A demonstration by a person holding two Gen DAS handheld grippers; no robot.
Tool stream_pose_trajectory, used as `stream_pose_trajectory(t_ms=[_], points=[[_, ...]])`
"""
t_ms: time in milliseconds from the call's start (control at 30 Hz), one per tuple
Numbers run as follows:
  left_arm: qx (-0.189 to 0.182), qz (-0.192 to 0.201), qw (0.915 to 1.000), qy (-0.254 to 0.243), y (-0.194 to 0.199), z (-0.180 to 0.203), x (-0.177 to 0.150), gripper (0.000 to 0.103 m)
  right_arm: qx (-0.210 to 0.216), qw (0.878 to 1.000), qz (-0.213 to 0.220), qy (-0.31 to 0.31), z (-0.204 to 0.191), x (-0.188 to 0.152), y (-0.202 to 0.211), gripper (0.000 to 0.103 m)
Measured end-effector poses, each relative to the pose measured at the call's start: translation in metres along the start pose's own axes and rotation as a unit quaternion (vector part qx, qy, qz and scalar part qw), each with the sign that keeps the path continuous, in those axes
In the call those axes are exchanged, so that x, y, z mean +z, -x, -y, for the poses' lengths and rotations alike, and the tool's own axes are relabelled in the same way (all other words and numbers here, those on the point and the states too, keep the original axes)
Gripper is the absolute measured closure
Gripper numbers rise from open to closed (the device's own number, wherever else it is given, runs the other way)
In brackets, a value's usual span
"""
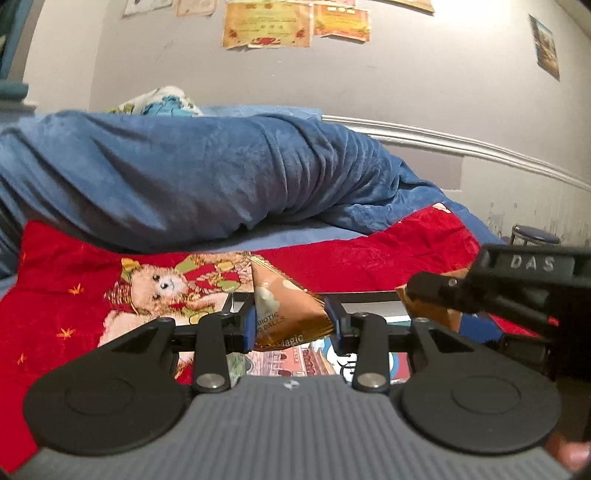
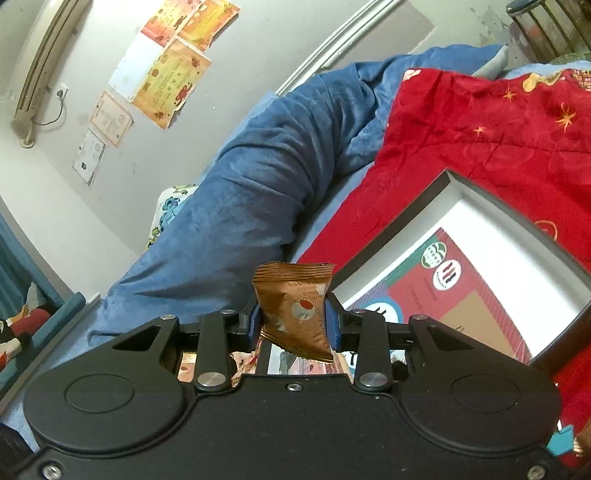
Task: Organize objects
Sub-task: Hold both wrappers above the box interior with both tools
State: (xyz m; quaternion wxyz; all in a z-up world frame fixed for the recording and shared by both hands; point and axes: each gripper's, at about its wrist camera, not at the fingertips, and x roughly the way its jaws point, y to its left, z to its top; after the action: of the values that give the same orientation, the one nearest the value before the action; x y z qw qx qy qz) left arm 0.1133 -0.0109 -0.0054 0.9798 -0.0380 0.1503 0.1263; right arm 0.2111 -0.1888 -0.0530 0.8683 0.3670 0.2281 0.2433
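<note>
Room: a bed (image 1: pixel 295 240) against a grey wall (image 1: pixel 406 81) with paper certificates (image 1: pixel 267 24) taped up; a rumpled blue blanket (image 1: pixel 184 173) lies along the wall side, a red blanket (image 1: pixel 388 254) with a teddy-bear print in front of it.
Box: one open box (image 2: pixel 509 206), dark rim, white inside walls, printed red card on its floor, resting on the red blanket.
Packets: two seen, both copper-brown foil snack packets with crimped ends and "CHOC BALLS" lettering.
Left packet (image 1: pixel 284 310): long axis tilted, top corner pointing up and left, lettered end down, held above the box.
Right packet (image 2: pixel 295 310): long axis near upright, crimped end up, print upside down, lower end slanting right.
Left gripper (image 1: pixel 291 326): blue-padded fingers (image 1: pixel 249 328) clamped on the left packet's sides.
Right gripper (image 2: pixel 293 321): fingers (image 2: pixel 333 321) clamped on the right packet's middle, beside the box's near corner.
</note>
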Motion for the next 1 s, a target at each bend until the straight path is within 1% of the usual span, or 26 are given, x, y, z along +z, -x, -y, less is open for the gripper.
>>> stream_pose_trajectory(t_ms=[133,233,300,433,533,667,733,767,867,1000], points=[[0.0,-0.002,1.0,0.0,-0.001,-0.005,0.001,0.06,0.005,1.0,0.001,0.0,-0.002,-0.002,0.001,0.069],[-0.002,-0.006,1.0,0.003,-0.002,-0.007,0.002,0.06,0.004,1.0,0.007,-0.02,0.004,-0.001,0.005,0.069],[0.0,-0.005,1.0,-0.004,-0.003,-0.008,0.003,0.06,0.007,0.999,0.015,-0.033,0.009,0.002,0.008,0.069],[0.002,-0.002,1.0,0.001,-0.002,-0.013,0.003,0.06,0.01,0.999,0.025,-0.034,0.012,0.005,0.009,0.07],[-0.003,-0.004,1.0,0.004,-0.004,-0.016,0.003,0.06,-0.001,0.999,0.018,-0.026,0.014,0.002,0.002,0.07],[-0.002,-0.021,0.9998,0.0,-0.013,-0.016,0.0,0.06,-0.018,1.0,0.004,-0.003,0.012,-0.003,-0.008,0.07],[0.005,-0.025,0.9997,-0.006,-0.017,-0.015,-0.004,0.06,-0.028,1.0,0.0,0.01,0.012,-0.005,-0.014,0.07],[0.01,-0.024,0.9996,-0.01,-0.019,-0.014,-0.005,0.06,-0.031,0.999,-0.003,0.007,0.013,-0.005,-0.018,0.07],[0.01,-0.032,0.9994,-0.012,-0.023,-0.015,-0.009,0.06,-0.032,0.999,-0.008,-0.009,0.017,-0.003,-0.026,0.069],[0.028,-0.047,0.9982,-0.025,-0.03,-0.012,-0.013,0.06,-0.046,0.999,-0.014,0.005,0.017,-0.003,-0.034,0.069]])
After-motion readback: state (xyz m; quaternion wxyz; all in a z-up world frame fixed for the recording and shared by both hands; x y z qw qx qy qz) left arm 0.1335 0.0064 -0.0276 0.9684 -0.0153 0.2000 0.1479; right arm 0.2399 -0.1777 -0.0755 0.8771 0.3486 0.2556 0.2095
